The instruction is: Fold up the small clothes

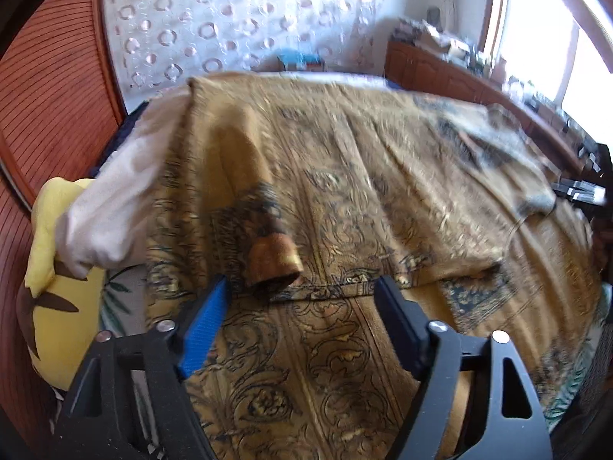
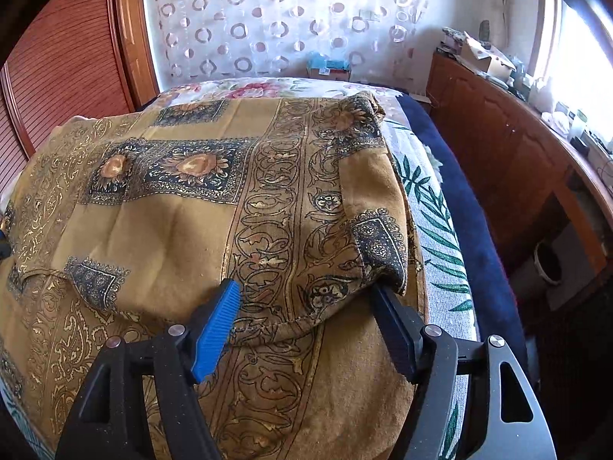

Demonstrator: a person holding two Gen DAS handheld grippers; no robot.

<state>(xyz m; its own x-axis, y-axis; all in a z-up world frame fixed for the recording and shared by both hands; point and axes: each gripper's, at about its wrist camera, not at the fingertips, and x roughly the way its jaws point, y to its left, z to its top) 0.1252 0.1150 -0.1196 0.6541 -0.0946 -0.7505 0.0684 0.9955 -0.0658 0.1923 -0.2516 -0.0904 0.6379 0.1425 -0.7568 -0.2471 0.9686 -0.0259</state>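
garment: ochre paisley-print cloth (image 2: pixel 184 207) spread over the bed (image 2: pixel 440 230), hem folded near its right edge
left gripper (image 1: pixel 302 291): jaws wide apart, nothing gripped, over hem
right gripper (image 2: pixel 306 299): jaws wide, hem between, not pinched
writing: none readable

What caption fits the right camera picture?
Open right gripper straddling the hem of a patterned mustard garment on a bed.

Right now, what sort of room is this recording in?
Most likely a bedroom at home: the mustard patterned garment lies spread on a bed with leaf-print bedding, a sheer ring-patterned curtain hangs behind, and a cluttered wooden cabinet runs under a sunlit window.
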